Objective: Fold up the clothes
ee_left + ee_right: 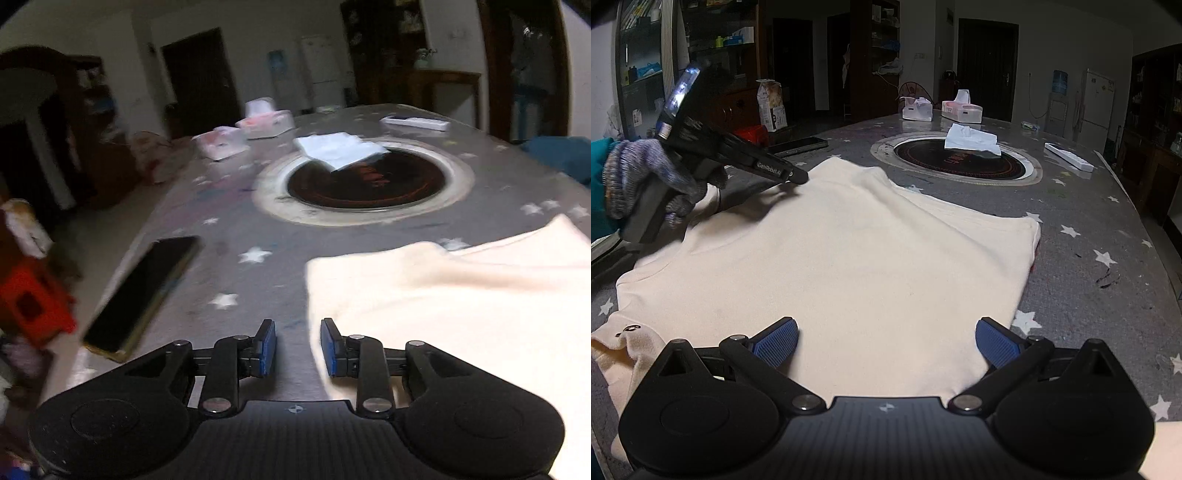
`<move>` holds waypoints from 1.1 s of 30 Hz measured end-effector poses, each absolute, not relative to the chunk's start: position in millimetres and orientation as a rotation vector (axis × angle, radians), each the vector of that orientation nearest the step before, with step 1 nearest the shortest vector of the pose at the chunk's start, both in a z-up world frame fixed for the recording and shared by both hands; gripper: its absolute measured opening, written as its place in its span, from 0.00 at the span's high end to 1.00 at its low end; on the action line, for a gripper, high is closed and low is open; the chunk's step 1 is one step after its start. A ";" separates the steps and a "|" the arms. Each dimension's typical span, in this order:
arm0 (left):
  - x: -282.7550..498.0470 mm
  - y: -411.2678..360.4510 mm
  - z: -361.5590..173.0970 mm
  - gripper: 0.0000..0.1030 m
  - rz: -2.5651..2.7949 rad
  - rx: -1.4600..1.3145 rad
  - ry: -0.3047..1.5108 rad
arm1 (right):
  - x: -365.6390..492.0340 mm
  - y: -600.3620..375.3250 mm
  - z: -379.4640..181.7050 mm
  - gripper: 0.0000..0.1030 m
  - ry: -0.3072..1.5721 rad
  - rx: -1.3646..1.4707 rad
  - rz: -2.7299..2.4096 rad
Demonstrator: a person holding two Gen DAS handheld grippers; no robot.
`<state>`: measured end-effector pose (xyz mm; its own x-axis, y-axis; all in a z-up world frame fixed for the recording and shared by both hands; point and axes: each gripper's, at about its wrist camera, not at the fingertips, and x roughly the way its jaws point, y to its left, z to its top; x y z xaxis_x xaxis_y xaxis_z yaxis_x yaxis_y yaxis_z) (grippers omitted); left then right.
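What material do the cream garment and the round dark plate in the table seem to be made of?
Cream garment: probably soft knit or fleece, matte, with slightly fuzzy surface and gentle folds. Round dark plate: apparently glass or ceramic, glossy, showing reflections; its pale ring looks like brushed metal, though blur leaves this uncertain.

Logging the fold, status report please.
Left gripper open, empty; right gripper open. Cream fabric garment part folded on star-patterned table. Black phone beside it.
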<state>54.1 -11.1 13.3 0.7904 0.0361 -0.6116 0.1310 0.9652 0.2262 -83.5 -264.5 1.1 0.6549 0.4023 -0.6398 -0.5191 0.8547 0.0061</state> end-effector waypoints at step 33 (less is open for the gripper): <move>70.9 -79.8 24.4 0.62 -0.377 0.194 0.640 | -42.3 -272.4 36.5 0.00 0.688 -0.151 0.609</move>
